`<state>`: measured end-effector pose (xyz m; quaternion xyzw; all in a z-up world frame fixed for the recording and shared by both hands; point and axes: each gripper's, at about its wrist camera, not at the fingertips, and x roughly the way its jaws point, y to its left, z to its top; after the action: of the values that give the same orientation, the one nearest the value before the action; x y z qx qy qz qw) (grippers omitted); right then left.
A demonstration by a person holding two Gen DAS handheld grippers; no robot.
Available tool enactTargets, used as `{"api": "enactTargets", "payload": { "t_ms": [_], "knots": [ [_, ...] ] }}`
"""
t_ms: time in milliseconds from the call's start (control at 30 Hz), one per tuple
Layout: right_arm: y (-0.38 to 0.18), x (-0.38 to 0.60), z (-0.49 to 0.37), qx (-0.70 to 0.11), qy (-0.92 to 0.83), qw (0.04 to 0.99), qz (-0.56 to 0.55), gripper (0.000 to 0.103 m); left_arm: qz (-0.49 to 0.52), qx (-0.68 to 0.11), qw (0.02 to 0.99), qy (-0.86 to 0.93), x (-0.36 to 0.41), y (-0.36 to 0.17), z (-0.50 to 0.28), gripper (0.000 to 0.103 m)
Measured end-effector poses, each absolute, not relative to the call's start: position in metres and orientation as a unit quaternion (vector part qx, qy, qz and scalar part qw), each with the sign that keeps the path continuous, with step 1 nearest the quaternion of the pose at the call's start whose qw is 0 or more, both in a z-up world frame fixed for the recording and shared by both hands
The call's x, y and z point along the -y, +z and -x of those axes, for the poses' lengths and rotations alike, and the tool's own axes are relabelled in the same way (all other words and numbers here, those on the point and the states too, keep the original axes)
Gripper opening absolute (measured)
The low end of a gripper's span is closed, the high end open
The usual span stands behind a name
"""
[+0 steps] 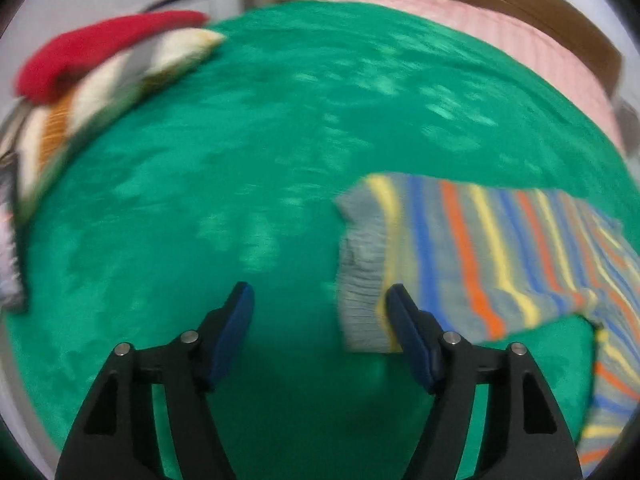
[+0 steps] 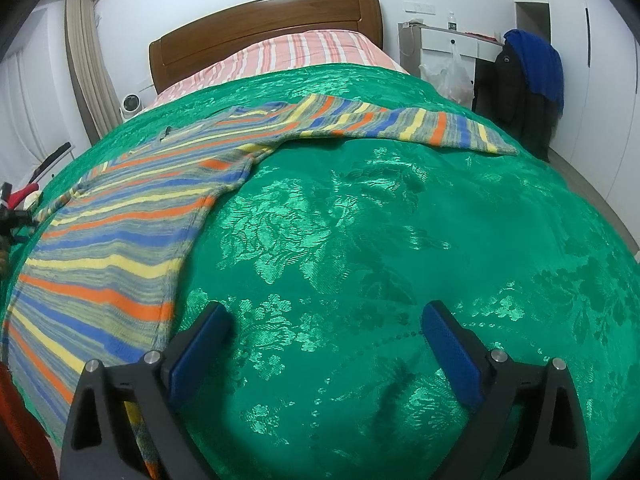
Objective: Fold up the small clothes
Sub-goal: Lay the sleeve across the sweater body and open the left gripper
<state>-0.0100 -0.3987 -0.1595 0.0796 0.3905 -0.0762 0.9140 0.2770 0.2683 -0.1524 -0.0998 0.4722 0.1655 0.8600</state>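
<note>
A small striped knit sweater (image 2: pixel 120 216), grey with orange, yellow and blue bands, lies spread on a green bedspread (image 2: pixel 360 240). One sleeve (image 2: pixel 420 128) stretches right across the bed. In the left wrist view the other sleeve's grey ribbed cuff (image 1: pixel 362 280) lies just left of my right fingertip. My left gripper (image 1: pixel 320 300) is open and empty, close above the cover beside that cuff. My right gripper (image 2: pixel 324 320) is open and empty, over the bare cover to the right of the sweater's hem.
A pile of other clothes, red and cream-striped (image 1: pixel 100 64), lies at the bed's far left. A pink striped sheet (image 2: pixel 304 48) and wooden headboard (image 2: pixel 264 24) are at the far end. A chair with dark jackets (image 2: pixel 524 80) stands right of the bed.
</note>
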Motion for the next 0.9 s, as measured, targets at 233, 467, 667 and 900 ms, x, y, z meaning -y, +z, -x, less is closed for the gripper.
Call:
{"api": "enactTargets", "payload": {
  "t_ms": [233, 467, 667, 900],
  "knots": [
    [-0.159, 0.399, 0.01, -0.39, -0.076, 0.914, -0.079, 0.098, 0.149, -0.45, 0.863, 0.174, -0.282, -0.124, -0.228, 0.075],
    [-0.161, 0.396, 0.01, -0.391, -0.076, 0.915, -0.069, 0.101, 0.137, -0.44, 0.888, -0.003, -0.2, -0.131, -0.168, 0.092],
    [-0.164, 0.394, 0.01, -0.385, -0.076, 0.918, -0.055, 0.102, 0.067, -0.417, 0.906, 0.001, -0.174, -0.165, -0.161, 0.098],
    [-0.167, 0.391, 0.009, -0.382, -0.084, 0.919, -0.041, 0.103, 0.06, -0.414, 0.908, -0.004, -0.172, -0.168, -0.165, 0.102]
  ]
}}
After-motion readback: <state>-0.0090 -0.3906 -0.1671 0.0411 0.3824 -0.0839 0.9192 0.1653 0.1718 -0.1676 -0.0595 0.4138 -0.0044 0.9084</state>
